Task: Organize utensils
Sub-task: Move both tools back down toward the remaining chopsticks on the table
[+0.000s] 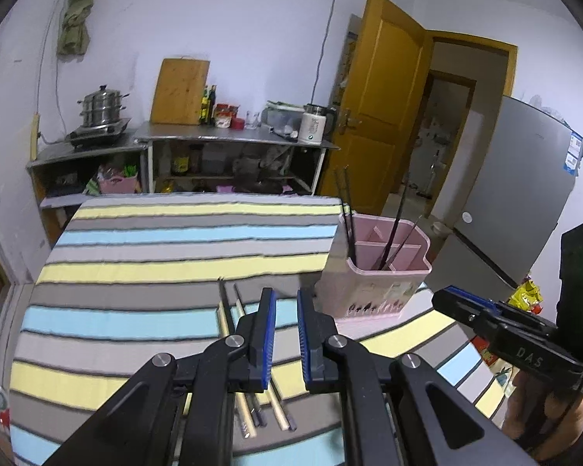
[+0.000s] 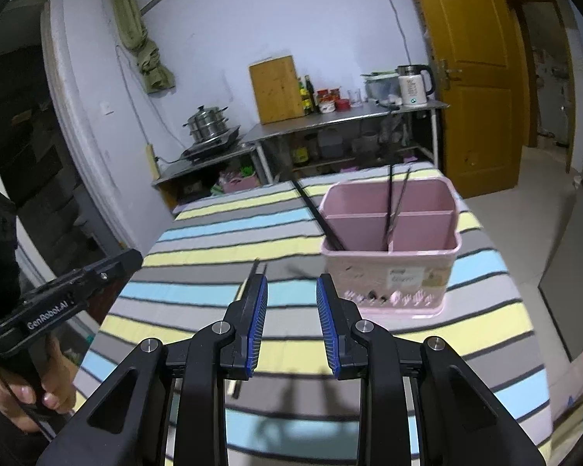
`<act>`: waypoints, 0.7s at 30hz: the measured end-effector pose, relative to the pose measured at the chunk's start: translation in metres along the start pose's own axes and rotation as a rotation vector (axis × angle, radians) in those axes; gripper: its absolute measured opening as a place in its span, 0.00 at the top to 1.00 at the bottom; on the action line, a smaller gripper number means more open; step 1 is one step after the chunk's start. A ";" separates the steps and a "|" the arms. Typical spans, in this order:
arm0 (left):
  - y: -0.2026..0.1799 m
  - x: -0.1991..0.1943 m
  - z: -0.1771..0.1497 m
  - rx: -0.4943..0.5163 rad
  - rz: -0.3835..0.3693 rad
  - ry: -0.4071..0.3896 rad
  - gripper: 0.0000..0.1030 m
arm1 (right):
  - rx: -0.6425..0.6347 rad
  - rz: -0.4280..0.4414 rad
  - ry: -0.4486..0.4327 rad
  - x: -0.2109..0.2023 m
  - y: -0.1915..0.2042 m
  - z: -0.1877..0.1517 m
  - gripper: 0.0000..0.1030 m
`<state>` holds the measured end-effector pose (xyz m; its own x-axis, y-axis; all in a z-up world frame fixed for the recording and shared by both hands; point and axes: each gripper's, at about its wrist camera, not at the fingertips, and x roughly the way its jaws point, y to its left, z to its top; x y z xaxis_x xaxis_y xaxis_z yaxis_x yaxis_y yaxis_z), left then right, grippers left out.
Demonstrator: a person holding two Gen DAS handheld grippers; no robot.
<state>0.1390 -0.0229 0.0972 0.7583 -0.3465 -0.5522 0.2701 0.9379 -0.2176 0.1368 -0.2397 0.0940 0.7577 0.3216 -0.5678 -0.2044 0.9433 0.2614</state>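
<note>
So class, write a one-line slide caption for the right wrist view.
Right gripper, empty, above the striped tablecloth, facing a pink holder with dark chopsticks.

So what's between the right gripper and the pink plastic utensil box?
Only bare striped tablecloth lies between the right gripper and the pink plastic utensil box, as the right wrist view shows. The loose chopsticks lie off to the left.

both wrist views look down past their fingers, sharing the striped table (image 1: 136, 240) and pink caddy (image 2: 388, 272).
</note>
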 end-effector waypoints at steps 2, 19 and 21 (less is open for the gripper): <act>0.009 0.001 -0.007 -0.012 0.010 0.015 0.90 | -0.007 0.011 0.016 0.003 0.006 -0.005 0.74; 0.057 0.055 -0.059 -0.100 0.052 0.175 0.85 | -0.056 0.034 0.144 0.050 0.025 -0.034 0.74; 0.061 0.067 -0.064 -0.108 0.051 0.195 0.80 | -0.054 0.032 0.160 0.057 0.024 -0.037 0.74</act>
<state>0.1686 0.0097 -0.0042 0.6375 -0.3046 -0.7077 0.1610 0.9509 -0.2642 0.1523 -0.1962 0.0392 0.6429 0.3566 -0.6778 -0.2631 0.9340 0.2417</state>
